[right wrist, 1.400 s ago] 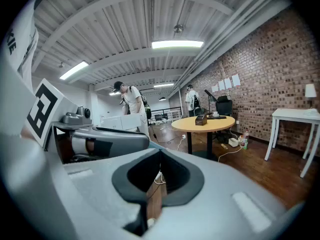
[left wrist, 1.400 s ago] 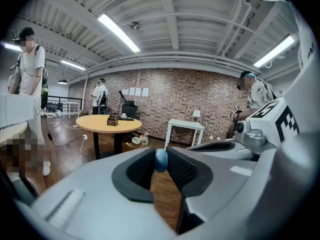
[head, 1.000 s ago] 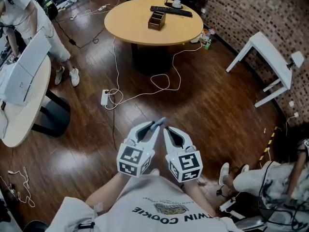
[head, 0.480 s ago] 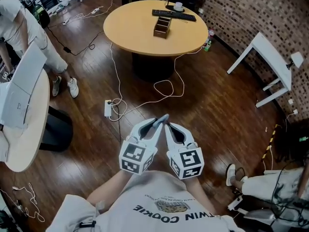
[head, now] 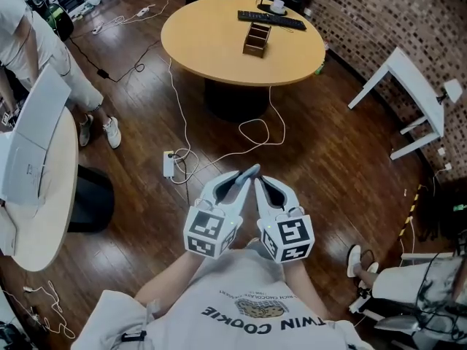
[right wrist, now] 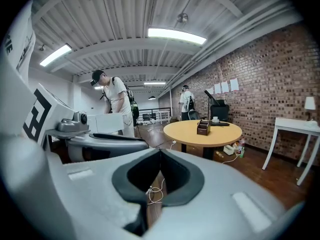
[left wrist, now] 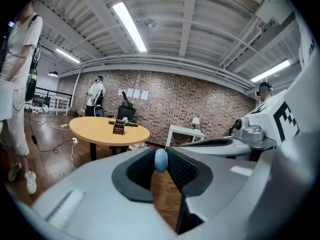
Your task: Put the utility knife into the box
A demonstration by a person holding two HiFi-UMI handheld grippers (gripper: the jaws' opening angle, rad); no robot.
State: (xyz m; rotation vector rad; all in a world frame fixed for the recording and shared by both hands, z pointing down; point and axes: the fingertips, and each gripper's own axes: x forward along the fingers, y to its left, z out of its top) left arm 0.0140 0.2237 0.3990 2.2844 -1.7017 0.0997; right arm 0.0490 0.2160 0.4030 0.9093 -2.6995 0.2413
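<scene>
One round, smooth tan table (head: 211, 46) stands well ahead on dark plank flooring, bearing the small brown compartmented box (head: 256, 39). The pale plastic left gripper (head: 243, 180) clamps the utility knife (left wrist: 160, 160) between ribbed dark pads; only its rounded blue-grey end shows. The right gripper (right wrist: 160, 155) is closed and empty.

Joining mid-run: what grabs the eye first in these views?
The two grippers are held side by side low in the head view: the left gripper clamps a blue-grey utility knife, and the right gripper is shut and empty. Ahead stands a round table carrying the wooden box.
</scene>
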